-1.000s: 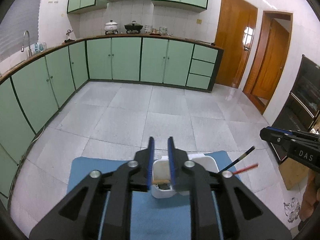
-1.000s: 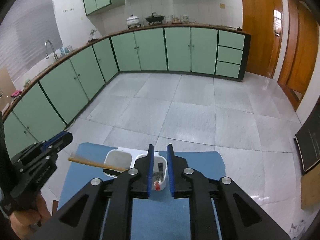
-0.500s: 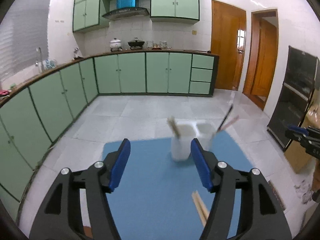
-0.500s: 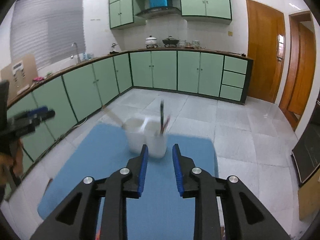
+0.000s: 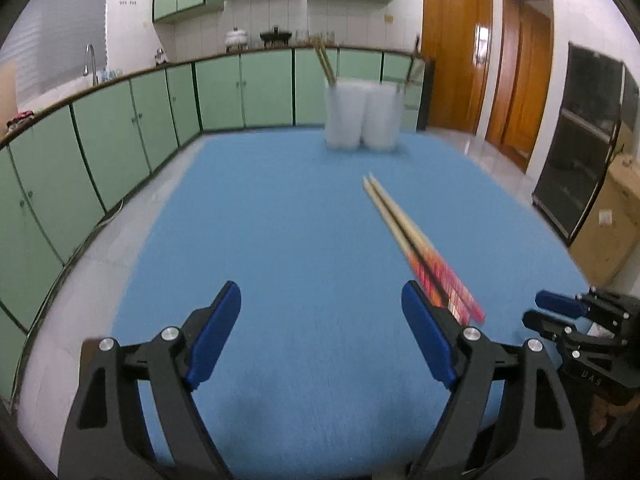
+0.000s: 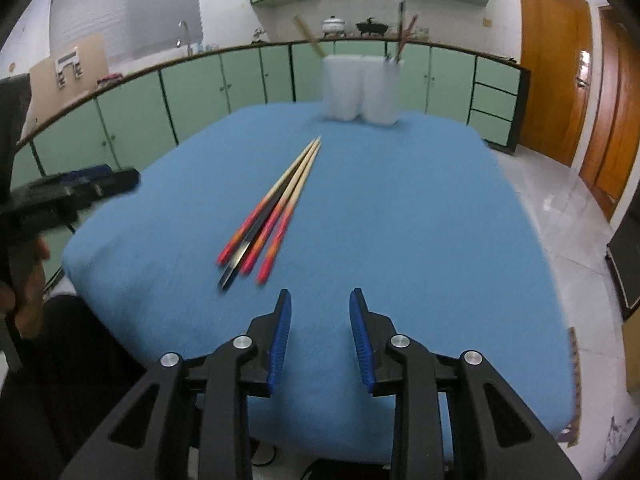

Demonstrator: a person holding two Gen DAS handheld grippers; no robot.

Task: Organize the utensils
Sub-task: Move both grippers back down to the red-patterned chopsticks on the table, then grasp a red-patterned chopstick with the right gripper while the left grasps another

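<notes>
Several chopsticks (image 6: 280,204) with red and dark ends lie in a loose bundle on the blue table cover (image 6: 400,220); the left wrist view shows the same chopsticks (image 5: 404,232). A white two-compartment holder (image 6: 360,88) stands at the far edge. It holds wooden chopsticks (image 5: 326,64) on the left and dark and red ones (image 6: 402,36) on the right. My left gripper (image 5: 320,292) hangs over the near table with its jaws opening wide and nothing between them. The bundle's red ends lie just beyond its right finger. My right gripper (image 6: 319,298) is opening too, empty, just short of the bundle and to its right.
Green cabinets (image 5: 132,128) line the left and back walls, and wooden doors (image 5: 456,52) stand at the right. Right of the table are a black appliance (image 5: 580,136) and a cardboard box (image 5: 608,224). A hand (image 6: 28,300) holds the left gripper (image 6: 76,188).
Both grippers dropped and pulled back from above the holder to the table's near side. Their jaws went from nearly shut to open, the left widest. The bundle on the table came into view.
</notes>
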